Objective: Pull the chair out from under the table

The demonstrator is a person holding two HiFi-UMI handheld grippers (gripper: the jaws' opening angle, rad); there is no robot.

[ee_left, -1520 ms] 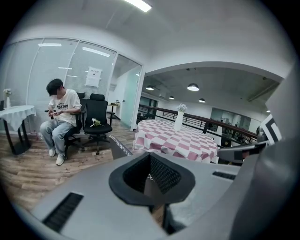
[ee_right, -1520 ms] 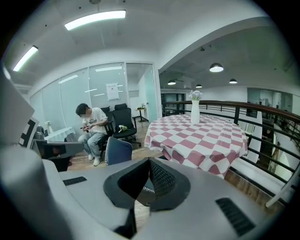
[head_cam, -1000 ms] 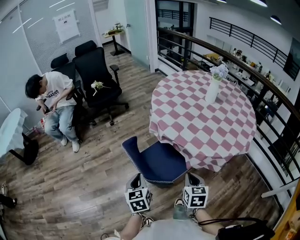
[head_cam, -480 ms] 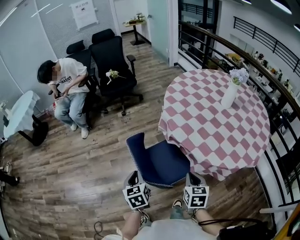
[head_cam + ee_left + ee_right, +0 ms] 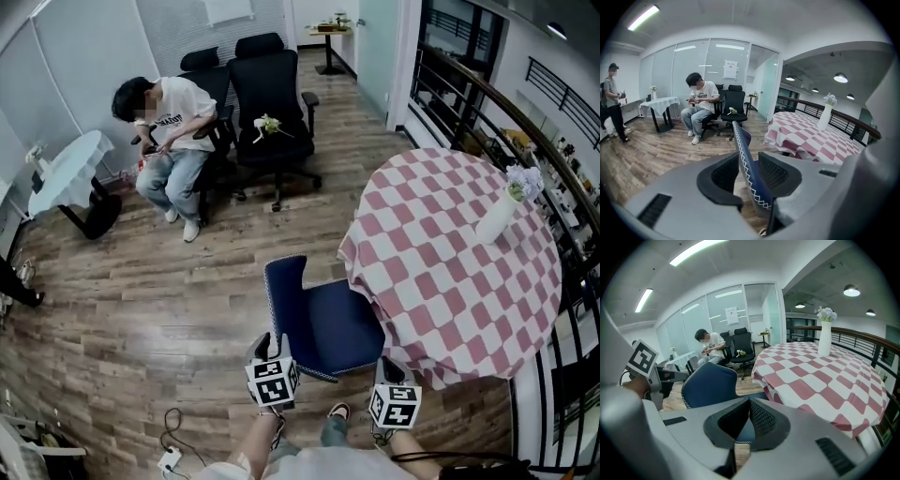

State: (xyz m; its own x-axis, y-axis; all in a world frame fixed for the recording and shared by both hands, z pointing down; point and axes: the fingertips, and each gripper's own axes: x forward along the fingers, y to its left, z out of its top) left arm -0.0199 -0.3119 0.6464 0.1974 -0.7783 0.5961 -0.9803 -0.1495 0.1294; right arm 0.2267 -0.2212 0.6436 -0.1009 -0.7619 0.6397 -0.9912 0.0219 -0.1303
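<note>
the left tongs, just opening, straddle the back edge of the chair unpinched. the right tongs are pressed together. the seat sits partly under the worktop rim; open floor behind.

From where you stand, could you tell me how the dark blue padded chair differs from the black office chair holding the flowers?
The dark blue padded chair has no armrests; the black office chair has armrests and a wheeled base. The blue one stands at the checked round table, the black one beside a seated person. The blue seat is bare; the black one carries flowers. Both are unoccupied.
</note>
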